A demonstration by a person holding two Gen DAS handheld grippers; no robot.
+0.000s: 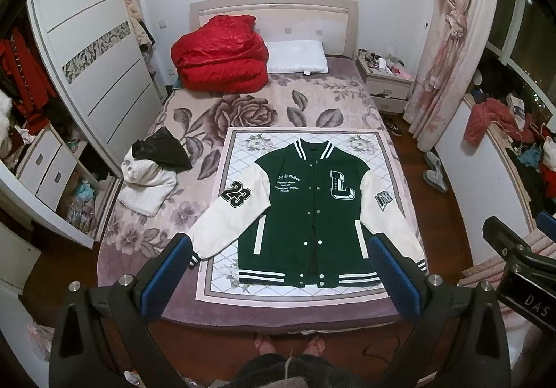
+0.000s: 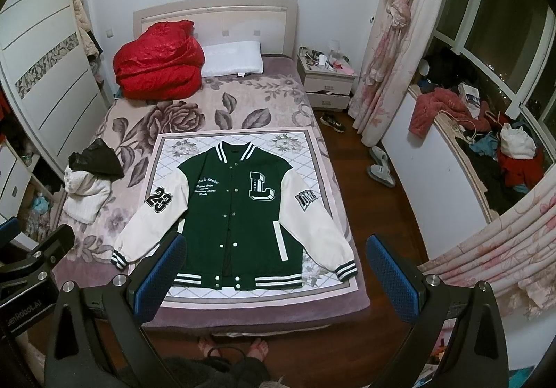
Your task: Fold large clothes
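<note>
A green varsity jacket (image 1: 305, 211) (image 2: 239, 211) with white sleeves, a "23" patch and a big "L" lies flat and face up on a quilted white mat (image 1: 243, 145) (image 2: 166, 151) at the foot of the bed. Both sleeves angle out and down. My left gripper (image 1: 281, 249) hangs open high above the jacket's hem, its blue pads (image 1: 163, 280) wide apart and holding nothing. My right gripper (image 2: 274, 249) is likewise open above the bed's foot, toward the jacket's right side, with bare blue pads (image 2: 392, 280). The right gripper's body (image 1: 517, 259) shows at the left wrist view's right edge.
A red duvet (image 1: 219, 54) and white pillow (image 1: 297, 56) sit by the headboard. A white and black clothes pile (image 1: 153, 169) lies on the bed's left. A wardrobe (image 1: 90, 51) stands left, a nightstand (image 2: 326, 79), shoes (image 2: 380, 169) and a cluttered sill (image 2: 486, 145) right. The person's feet (image 1: 288, 344) are at the bed's foot.
</note>
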